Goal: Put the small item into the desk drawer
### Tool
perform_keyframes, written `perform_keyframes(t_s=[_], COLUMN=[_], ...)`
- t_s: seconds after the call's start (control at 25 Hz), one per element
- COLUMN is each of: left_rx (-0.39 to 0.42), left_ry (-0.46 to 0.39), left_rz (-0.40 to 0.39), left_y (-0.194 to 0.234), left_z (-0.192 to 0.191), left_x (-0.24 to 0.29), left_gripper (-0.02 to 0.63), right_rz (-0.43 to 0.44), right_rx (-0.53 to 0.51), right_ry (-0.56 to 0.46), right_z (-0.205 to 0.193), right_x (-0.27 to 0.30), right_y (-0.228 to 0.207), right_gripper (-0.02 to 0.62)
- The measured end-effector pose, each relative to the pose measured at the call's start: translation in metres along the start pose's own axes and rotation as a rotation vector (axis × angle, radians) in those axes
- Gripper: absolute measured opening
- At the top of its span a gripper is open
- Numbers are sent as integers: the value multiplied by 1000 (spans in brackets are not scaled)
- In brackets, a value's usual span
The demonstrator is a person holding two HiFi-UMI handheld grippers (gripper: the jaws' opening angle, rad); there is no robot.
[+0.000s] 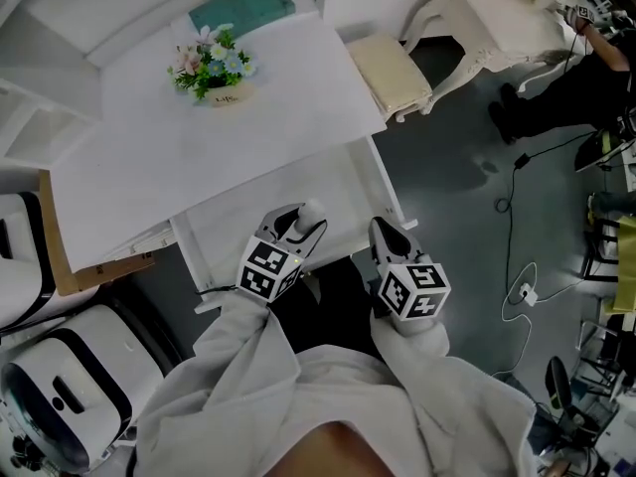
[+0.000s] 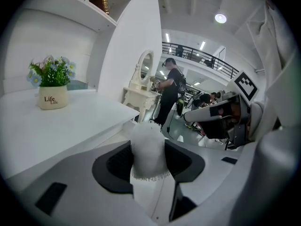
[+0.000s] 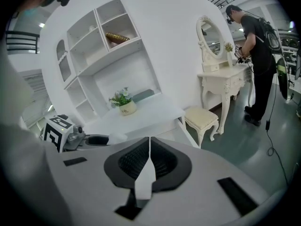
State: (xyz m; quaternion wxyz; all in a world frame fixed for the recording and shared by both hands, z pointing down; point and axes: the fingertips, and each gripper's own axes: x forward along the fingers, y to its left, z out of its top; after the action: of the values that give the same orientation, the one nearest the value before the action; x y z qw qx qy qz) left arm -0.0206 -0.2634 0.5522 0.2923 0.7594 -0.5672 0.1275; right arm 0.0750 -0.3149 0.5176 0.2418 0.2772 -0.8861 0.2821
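Two grippers hung at the open drawer (image 1: 243,222) under the white desk (image 1: 189,157), with a flower pot (image 1: 214,68) at eleven o'clock from them. My left gripper (image 2: 148,160) pinched the small fluffy white item (image 1: 312,210) over the drawer. At its three o'clock, just beside it, my right gripper (image 3: 149,150) was pressed together, empty.

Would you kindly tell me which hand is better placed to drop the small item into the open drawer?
Left: its claw grips the fluffy white item over the open drawer; the right claw is shut and empty.
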Motion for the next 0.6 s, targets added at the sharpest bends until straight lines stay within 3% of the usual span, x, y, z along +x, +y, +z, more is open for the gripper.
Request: perform_keyframes(t_s=[0.6], left_rx=[-74], left_ry=[110], left_rz=[51], left_y=[25], left_z=[-27], left_x=[64], left_gripper=[196], right_rz=[34], right_rx=[-28], right_ry=[75], right_z=[-1], right_x=[20], right_y=[-20], right_gripper=[35])
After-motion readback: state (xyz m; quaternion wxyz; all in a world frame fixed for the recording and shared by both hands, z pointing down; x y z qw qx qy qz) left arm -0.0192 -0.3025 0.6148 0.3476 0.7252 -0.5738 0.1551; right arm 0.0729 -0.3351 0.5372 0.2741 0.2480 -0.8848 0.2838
